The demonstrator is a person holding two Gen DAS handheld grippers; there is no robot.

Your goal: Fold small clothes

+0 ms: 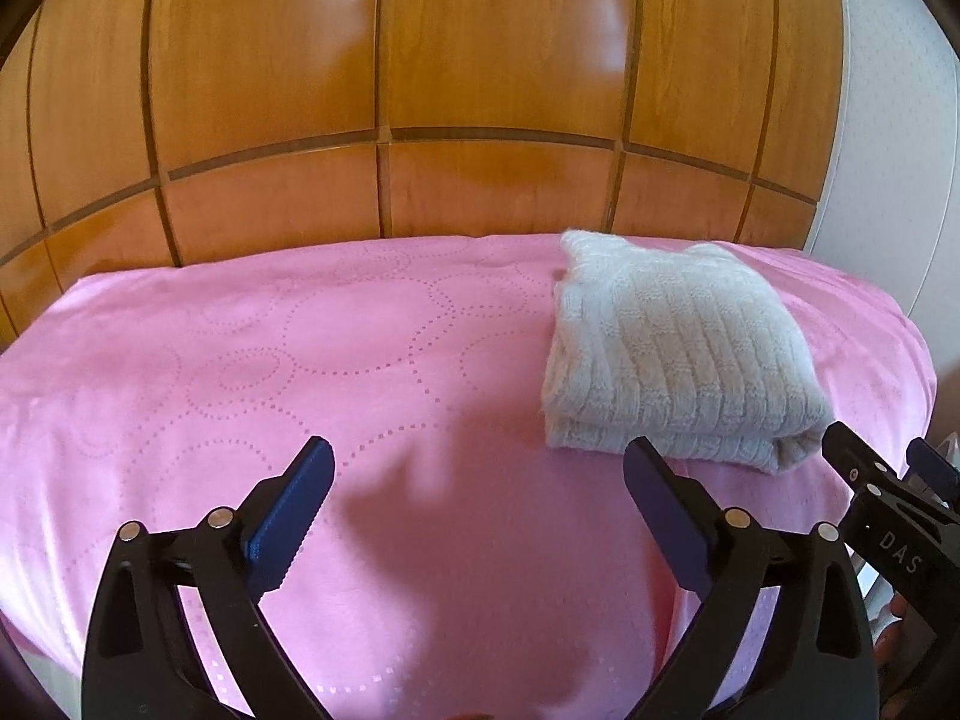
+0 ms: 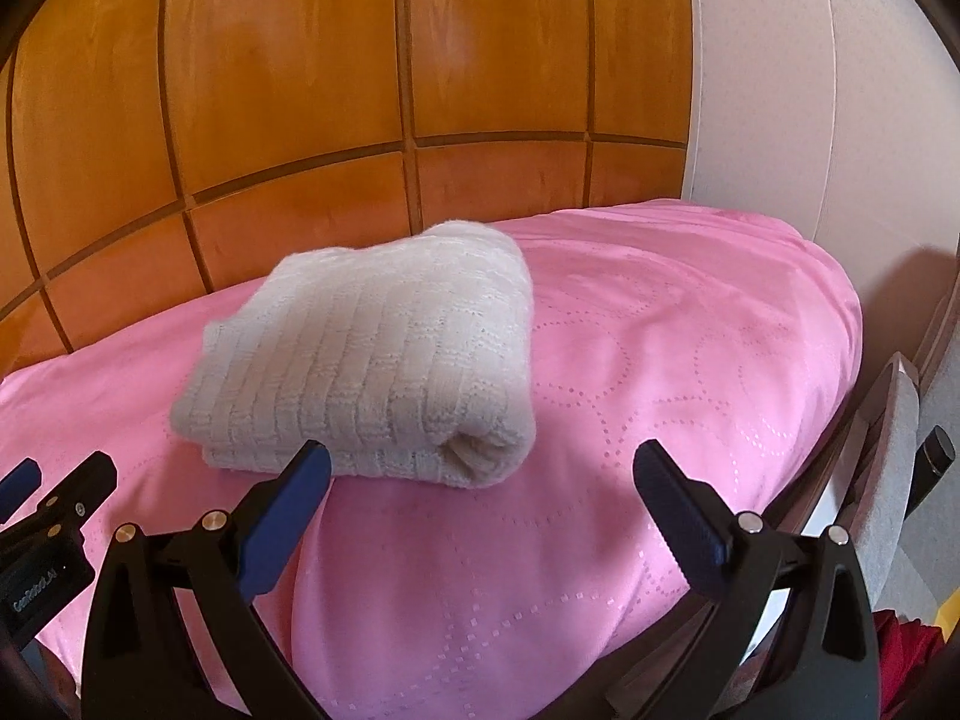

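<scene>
Left tool (image 1: 477, 468) and right tool (image 2: 483, 468) level, spread wide, folded knit (image 2: 366, 360) ahead

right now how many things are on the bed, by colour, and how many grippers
white: 1, folded knit
pink: 1, bedcover
black and blue: 2, left gripper and right gripper, both open and holding nothing
total: 4

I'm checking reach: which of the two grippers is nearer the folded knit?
The right gripper: its left fingertip overlaps the folded white knit sweater, whereas the left gripper faces mostly bare pink bedspread.
</scene>
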